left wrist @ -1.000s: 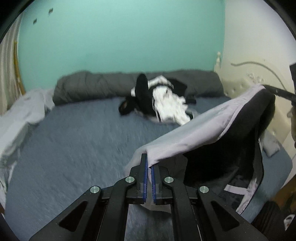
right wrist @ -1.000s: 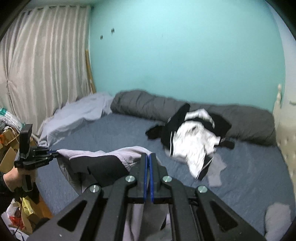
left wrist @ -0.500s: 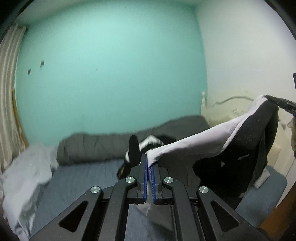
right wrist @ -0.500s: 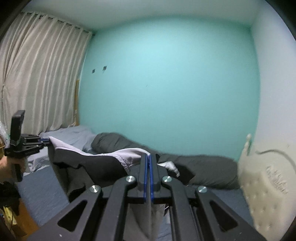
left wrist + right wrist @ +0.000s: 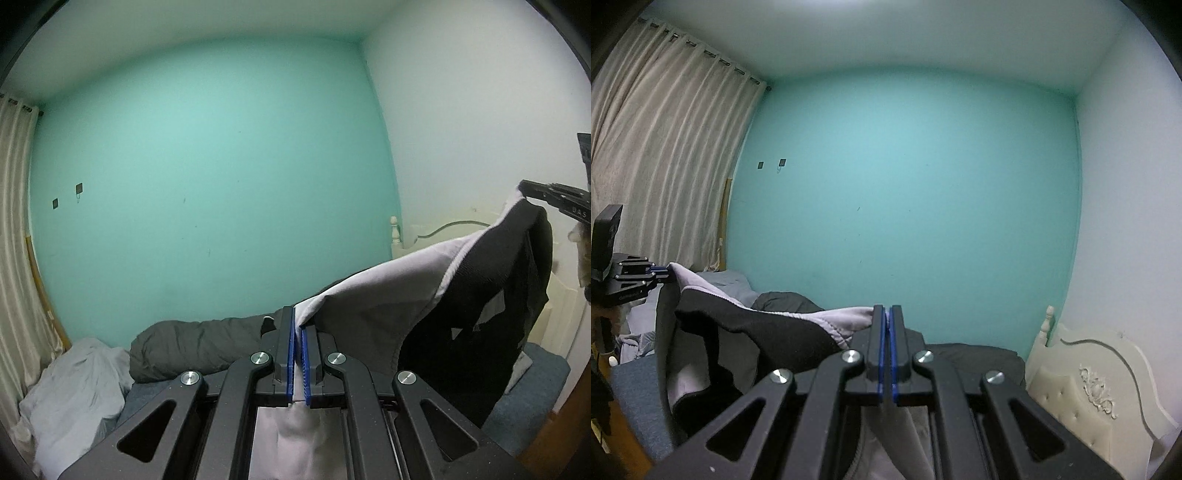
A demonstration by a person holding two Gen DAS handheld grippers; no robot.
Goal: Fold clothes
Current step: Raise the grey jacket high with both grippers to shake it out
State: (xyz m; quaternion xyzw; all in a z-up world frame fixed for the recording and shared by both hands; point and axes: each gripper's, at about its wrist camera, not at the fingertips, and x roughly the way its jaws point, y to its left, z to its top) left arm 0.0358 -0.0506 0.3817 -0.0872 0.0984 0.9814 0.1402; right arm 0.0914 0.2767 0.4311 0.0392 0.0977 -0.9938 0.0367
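**Both grippers clamped on a garment held up over the bed**

We see the left gripper (image 5: 298,325) with its blue pads pressed together on a fold of pale grey cloth, which passes between them and hangs down under the jaws. That cloth belongs to the garment (image 5: 476,306), a black and light grey piece of clothing stretched in the air. From our left wrist view it rises to the right, where the right gripper (image 5: 526,186) pinches its other end near the picture's edge.

From the right wrist view we see the same hold mirrored. The right gripper's pads are closed tight on the grey edge of the garment, with fabric running under the jaws. The cloth sags to the left in a dark, drooping span and climbs to the left gripper, which grips its far corner in front of the beige curtain (image 5: 665,147). A hand (image 5: 605,317) shows dimly below that gripper.

The garment hangs clear above the bed (image 5: 524,410), whose blue-grey cover shows beneath it. Behind lies a rolled dark grey duvet (image 5: 192,350) along the teal wall (image 5: 207,184), and a crumpled pale sheet (image 5: 74,391) sits at the left end. A cream tufted headboard (image 5: 1089,387) stands at the right, against the white wall (image 5: 1126,203).
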